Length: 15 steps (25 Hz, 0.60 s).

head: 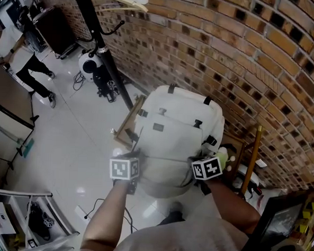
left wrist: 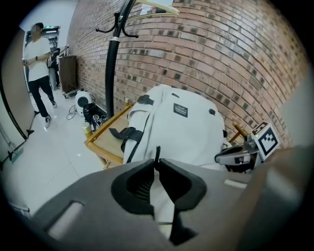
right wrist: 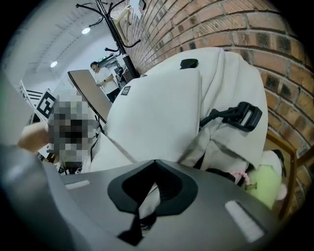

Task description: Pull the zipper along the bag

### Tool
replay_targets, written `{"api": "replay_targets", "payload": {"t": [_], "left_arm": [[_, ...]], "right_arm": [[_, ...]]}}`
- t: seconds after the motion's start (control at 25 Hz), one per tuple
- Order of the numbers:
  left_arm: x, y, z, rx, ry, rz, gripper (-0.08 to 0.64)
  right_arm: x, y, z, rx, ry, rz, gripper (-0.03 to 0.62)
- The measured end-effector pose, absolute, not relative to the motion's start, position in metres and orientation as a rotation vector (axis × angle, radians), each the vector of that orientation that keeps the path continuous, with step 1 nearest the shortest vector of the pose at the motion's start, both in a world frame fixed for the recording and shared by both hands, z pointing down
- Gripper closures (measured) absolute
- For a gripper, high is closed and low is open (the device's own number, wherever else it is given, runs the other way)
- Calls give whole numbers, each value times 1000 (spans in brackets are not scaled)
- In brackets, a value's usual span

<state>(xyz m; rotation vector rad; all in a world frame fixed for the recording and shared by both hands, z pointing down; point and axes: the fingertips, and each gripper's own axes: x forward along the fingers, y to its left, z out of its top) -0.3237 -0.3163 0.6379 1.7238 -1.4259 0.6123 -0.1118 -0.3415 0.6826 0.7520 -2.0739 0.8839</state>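
zipper pull point(left wrist: 157, 152) pinched upright in left gripper point(left wrist: 158, 164) tips at near left edge of white bag point(left wrist: 191, 132), zip line apparently running far along that side; right gripper point(right wrist: 156, 163) clamped on its cloth at near right, likely steadying.

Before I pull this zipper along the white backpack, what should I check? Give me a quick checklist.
1. Left gripper shut on the black zipper pull: ok.
2. Right gripper shut on the backpack fabric, bracing it: ok.
3. Backpack resting on the wooden chair: ok.
4. Zipper track ahead free of snags: cannot tell, hidden.
5. Person in the background well away: ok.
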Motion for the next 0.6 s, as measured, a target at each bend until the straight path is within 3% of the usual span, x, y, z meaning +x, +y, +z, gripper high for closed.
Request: {"api": "replay_targets", "payload": {"t": [0.6], "left_arm": [[-362, -314, 639, 1650, -1500, 559, 525]], "right_arm": [[-112, -342, 684, 753, -2061, 882, 591]]}}
